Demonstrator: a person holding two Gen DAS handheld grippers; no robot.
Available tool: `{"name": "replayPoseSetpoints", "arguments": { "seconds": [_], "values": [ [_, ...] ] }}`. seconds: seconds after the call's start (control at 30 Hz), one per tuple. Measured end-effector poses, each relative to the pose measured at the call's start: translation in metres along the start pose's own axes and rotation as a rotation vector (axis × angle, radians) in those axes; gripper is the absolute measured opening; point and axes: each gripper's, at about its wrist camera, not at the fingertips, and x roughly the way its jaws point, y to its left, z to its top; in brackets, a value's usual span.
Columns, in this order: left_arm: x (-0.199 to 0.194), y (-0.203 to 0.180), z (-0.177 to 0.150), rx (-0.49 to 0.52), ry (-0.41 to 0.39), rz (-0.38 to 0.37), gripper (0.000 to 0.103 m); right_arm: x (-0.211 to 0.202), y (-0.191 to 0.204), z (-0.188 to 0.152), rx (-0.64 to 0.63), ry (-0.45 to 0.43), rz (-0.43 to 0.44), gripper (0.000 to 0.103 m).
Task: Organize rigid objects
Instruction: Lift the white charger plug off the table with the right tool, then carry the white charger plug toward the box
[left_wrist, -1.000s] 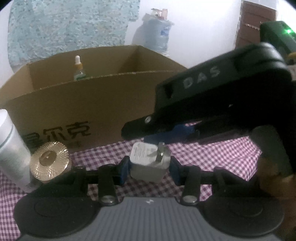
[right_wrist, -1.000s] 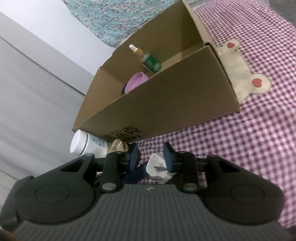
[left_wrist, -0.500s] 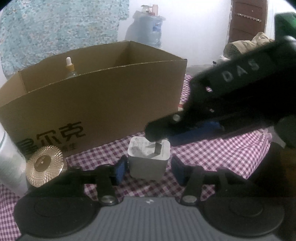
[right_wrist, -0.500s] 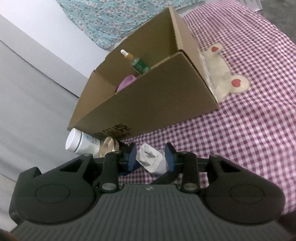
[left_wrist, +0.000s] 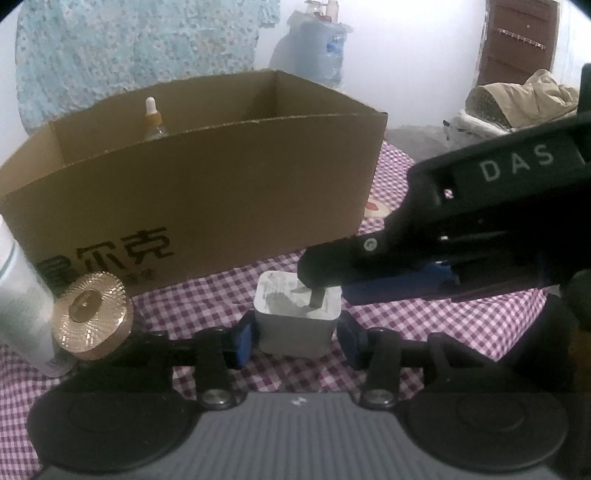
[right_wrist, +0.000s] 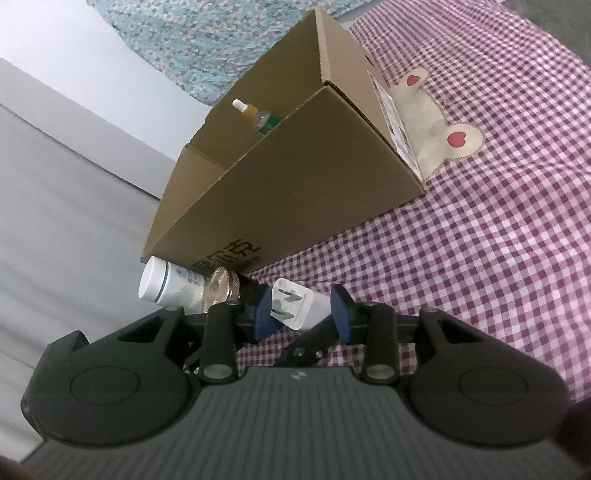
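Between opening left hand-held gripper (left_wrist: 297, 338) pads: charger (left_wrist: 297, 319), ungripped — right hand-held gripper (right_wrist: 302, 308) marked "DAS", released.

The white plug block (left_wrist: 297, 318) sits before the brown cardboard box (left_wrist: 221, 192), with the gold round lid (left_wrist: 92, 315) to its left.

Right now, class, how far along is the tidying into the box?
Done: the dropper bottle stands in the cardboard box. In hand: the white charger sits on the cloth between the opening jaws of the left tool, not gripped. Left: the charger, gold-lidded jar and white bottle are outside the box.
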Motion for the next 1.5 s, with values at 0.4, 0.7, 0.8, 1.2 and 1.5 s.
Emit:
{"name": "replayPoseSetpoints", "arguments": {
  "seconds": [0.4,0.7,0.8,1.2,1.5],
  "values": [
    [0.004,0.002,0.007,-0.041,0.033,0.007,0.044,0.006,0.002,-0.001,0.009,-0.002,0.01,0.035],
    [-0.009,0.003,0.006,-0.048,0.026,0.013,0.044,0.004,0.007,-0.001,-0.003,-0.009,0.012,0.034],
    [-0.012,0.006,0.008,-0.049,0.02,0.021,0.044,0.001,0.01,-0.001,-0.013,-0.012,0.016,0.034],
    [-0.04,0.006,0.005,-0.05,-0.014,0.055,0.044,-0.009,0.027,-0.003,-0.057,-0.028,0.043,0.034],
    [-0.075,0.009,0.015,-0.048,-0.088,0.082,0.044,-0.026,0.056,0.0,-0.123,-0.068,0.086,0.034]
  ]
}}
